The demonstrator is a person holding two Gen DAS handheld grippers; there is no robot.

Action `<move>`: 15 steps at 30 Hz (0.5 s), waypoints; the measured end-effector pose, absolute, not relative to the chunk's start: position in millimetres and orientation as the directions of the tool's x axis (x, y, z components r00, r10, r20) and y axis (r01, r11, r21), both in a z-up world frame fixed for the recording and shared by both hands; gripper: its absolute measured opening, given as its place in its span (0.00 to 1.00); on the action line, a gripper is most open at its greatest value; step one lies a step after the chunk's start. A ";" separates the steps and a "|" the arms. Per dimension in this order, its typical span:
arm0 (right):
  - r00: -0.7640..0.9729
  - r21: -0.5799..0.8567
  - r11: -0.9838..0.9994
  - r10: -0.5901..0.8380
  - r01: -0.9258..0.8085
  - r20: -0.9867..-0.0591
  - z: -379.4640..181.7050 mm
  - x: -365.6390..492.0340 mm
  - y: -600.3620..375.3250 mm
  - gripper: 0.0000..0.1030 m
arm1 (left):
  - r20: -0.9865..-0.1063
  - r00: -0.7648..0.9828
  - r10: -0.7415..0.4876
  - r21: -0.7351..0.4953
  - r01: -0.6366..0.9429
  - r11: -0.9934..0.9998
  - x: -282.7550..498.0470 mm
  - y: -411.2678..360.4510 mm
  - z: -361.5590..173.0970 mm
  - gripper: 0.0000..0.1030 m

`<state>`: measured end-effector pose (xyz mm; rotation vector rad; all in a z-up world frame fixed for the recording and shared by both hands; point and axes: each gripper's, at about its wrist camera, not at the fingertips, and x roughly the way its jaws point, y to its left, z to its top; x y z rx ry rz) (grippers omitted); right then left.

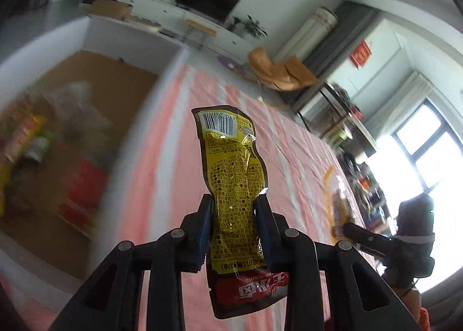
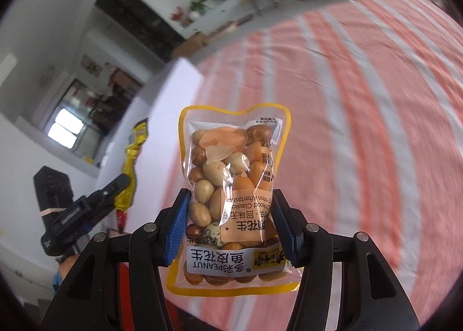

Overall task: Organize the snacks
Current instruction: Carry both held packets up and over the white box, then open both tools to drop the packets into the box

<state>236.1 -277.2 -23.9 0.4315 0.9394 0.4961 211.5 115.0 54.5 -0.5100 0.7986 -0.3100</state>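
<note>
Right gripper (image 2: 230, 201) pinches peanut bag (image 2: 231, 186) (upright) — lifted.

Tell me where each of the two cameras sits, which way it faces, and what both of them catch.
Left wrist: sits on the left gripper, looking along its fingers, which pinch a yellow snack packet; beyond lie the white box and the striped cloth.
Right wrist: sits on the right gripper, which clamps a peanut bag above the same cloth.
Shared: each view shows the other gripper with its snack at the side, plus the cloth, the box and the TV.

A white box (image 1: 139, 42) sits on the striped cloth (image 1: 289, 143).
</note>
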 end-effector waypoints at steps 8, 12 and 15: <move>0.380 0.514 0.700 0.707 -0.496 -0.596 37.8 280.2 -67.8 0.57 | -0.744 0.663 -0.082 -0.275 -0.192 0.942 236.8 255.5 58.8 0.32; 0.320 0.482 0.682 0.705 -0.550 -0.633 22.5 290.6 17.3 0.71 | -0.784 0.620 0.023 -0.200 -0.288 0.937 234.9 290.2 41.7 0.52; 0.239 0.461 0.687 0.668 -0.561 -0.704 -5.9 300.9 61.9 0.82 | -0.777 0.624 0.080 -0.160 -0.320 0.934 222.2 300.3 36.4 0.81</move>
